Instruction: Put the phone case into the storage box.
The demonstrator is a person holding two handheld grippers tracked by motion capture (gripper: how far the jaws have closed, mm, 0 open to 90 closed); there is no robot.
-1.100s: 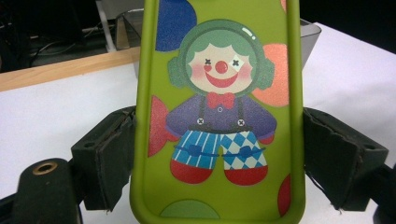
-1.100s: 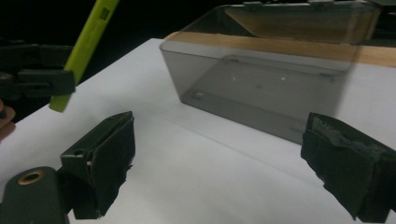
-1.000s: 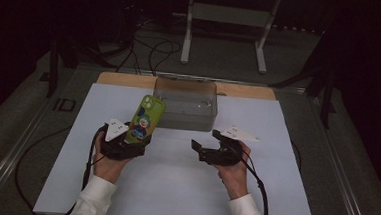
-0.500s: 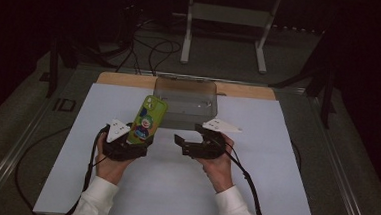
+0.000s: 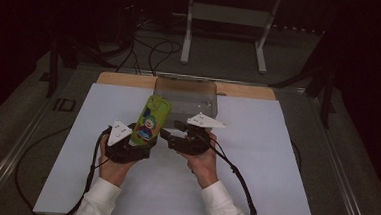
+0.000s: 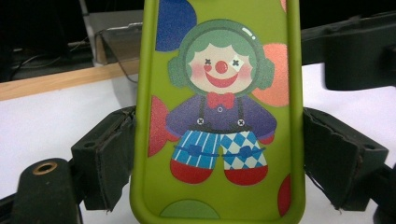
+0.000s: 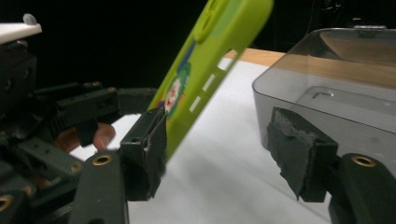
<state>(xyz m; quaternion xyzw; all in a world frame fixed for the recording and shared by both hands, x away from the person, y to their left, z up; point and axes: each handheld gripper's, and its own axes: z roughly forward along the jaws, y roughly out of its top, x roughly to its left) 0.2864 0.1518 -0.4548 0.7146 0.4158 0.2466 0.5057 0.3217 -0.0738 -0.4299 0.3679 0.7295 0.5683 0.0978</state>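
- at the bottom centre of the high view the person's two hands come up from white sleeves, each holding a gripper over the white table sheet [image 5: 253, 191].
- the left gripper [image 5: 135, 146] has its jaws closed on the lower part of a green phone case [image 5: 150, 121]; in the left gripper view both pads press the case's two long edges, and the clown print faces the camera.
- the phone case stands up off the sheet, leaning toward the upper right of the high view, its top end close to the box behind it.
- the right gripper [image 5: 169, 135] sits just beside the case at centre frame, jaws spread wide and holding nothing; in the right gripper view its left pad [image 7: 154, 140] lies right at the case's lower edge, whether touching cannot be told, and the right pad [image 7: 299, 149] stands well apart.
- judged from this, the step in hand is a handover or a two-gripper grasp: the right gripper is lined up to take the case.
- the next move calls for bringing the open jaws around the case's thin sides and closing squarely before the left one lets go.
- farther up, a clear grey box [image 5: 187, 95] rests at the sheet's far edge against a wooden strip [image 5: 244, 91]; it is lidless and looks empty.
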